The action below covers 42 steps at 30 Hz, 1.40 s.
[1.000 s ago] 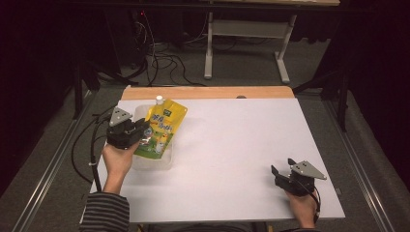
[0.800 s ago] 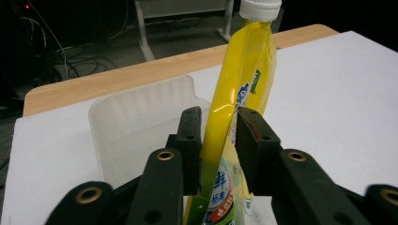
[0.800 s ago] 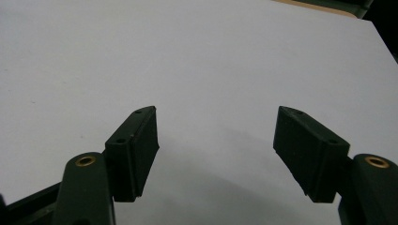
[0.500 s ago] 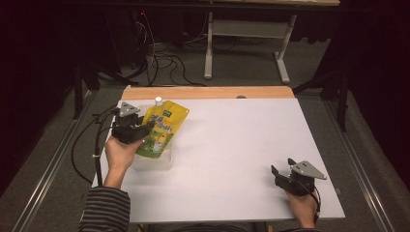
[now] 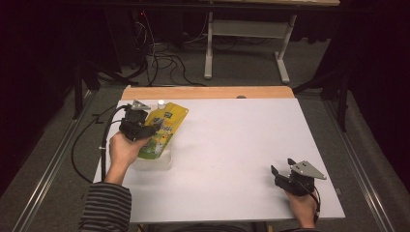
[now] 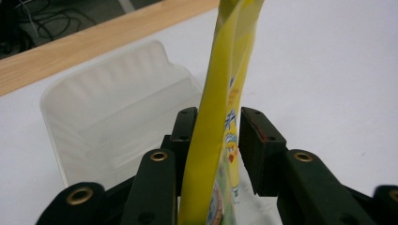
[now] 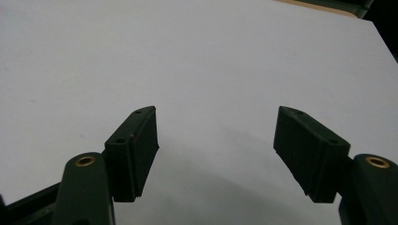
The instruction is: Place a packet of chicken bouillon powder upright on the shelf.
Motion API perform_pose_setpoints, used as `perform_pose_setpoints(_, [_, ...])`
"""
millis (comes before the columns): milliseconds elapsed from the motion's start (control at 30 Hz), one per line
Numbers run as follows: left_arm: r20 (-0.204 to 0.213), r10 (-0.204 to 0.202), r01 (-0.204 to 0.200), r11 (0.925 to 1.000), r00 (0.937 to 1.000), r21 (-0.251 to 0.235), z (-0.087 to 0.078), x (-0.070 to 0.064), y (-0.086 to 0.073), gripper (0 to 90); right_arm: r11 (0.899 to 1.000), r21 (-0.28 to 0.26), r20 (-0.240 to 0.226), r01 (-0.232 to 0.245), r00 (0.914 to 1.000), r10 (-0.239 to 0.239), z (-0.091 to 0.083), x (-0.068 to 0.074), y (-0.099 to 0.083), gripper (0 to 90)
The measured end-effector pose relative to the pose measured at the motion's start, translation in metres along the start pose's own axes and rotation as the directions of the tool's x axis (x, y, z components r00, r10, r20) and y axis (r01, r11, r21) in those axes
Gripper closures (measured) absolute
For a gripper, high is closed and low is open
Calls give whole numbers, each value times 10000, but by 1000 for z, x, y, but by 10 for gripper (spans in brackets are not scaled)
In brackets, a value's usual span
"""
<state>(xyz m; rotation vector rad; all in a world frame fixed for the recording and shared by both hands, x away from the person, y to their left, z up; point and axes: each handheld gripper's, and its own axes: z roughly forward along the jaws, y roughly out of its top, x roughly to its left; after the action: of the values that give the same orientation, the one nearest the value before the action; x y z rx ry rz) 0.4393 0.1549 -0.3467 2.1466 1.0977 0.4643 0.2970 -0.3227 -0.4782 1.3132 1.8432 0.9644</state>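
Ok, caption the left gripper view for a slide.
Left claw shut on a flat yellow printed plastic pouch, above a clear ribbed plastic tub.

This looks like a lab. A white bench [image 5: 232, 154] stands in a dark room. Black cables [image 5: 159, 58] lie on the grey floor [image 5: 241, 72].

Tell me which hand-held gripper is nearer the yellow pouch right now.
Left. The left hand-held gripper has the yellow pouch between its jaws, above the clear plastic container. The right hand-held gripper sits open, far across the table at its near right corner.
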Motion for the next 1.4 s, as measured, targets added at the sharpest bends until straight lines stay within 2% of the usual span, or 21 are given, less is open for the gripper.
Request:
perform_pose_setpoints(33, [1,-14,14,10000,10000,-11,1,0,0,731,10000,-10,9,1,10000,-1,0,0,0,313])
perform_pose_setpoints(100, [271,-183,184,9998,9995,-47,0,1,0,823,10000,-34,3,-1,10000,1,0,0,0,313])
perform_pose_setpoints(133, [274,-105,106,9999,9996,-26,0,1,0,878,10000,-31,-12,0,10000,-1,0,0,0,313])
perform_pose_setpoints(200, [320,71,-71,10000,9995,-1,-2,-2,0,887,10000,-27,-12,2,10000,-2,0,0,0,313])
perform_pose_setpoints(267, [131,271,-270,9996,9995,-50,-3,-5,-1,899,10000,-34,-10,7,10000,-7,0,0,0,311])
perform_pose_setpoints(367, [-67,298,-302,9976,9995,-620,-5,-7,-4,899,10000,-34,-30,1,10000,-1,0,0,0,310])
perform_pose_setpoints(400, [-53,252,-257,9933,9997,-1123,-7,-7,-8,899,10000,-59,-27,-13,10000,13,-1,-1,0,309])
perform_pose_setpoints(433, [-53,252,-257,9933,9997,-1123,-7,-7,-8,900,10000,-59,-27,-13,10000,13,-1,-1,0,309])
perform_pose_setpoints(500, [-72,143,-153,9872,9999,-1590,-7,-6,-13,899,10000,-97,-40,-13,10000,12,-1,-1,0,309])
perform_pose_setpoints(633, [-24,112,-114,9757,9999,-2189,-3,-3,-27,896,9999,-103,-43,-37,10000,37,-1,-1,0,309])
perform_pose_setpoints(733, [75,61,-43,9747,10000,-2233,-5,-3,-33,882,9999,-88,-37,-53,10000,53,-1,-1,0,309])
perform_pose_setpoints(933, [-4,136,-135,9830,9999,-1830,-13,-1,-41,853,10000,-59,-16,-21,10000,21,0,-1,0,309])
perform_pose_setpoints(1033, [69,144,-129,9840,9999,-1778,-16,-1,-44,848,10000,-55,-10,-26,10000,26,0,0,0,309])
perform_pose_setpoints(1167, [188,74,-37,9809,9998,-1943,-17,-1,-51,845,10000,-70,-17,6,10000,-6,-1,-1,0,309])
perform_pose_setpoints(1267, [290,-61,124,9754,9996,-2199,-17,-3,-57,854,10000,-87,-7,26,10000,-26,0,0,0,309])
perform_pose_setpoints(1400, [156,-55,91,9711,9999,-2386,-18,-5,-62,879,10000,-56,39,52,10000,-52,0,1,0,310])
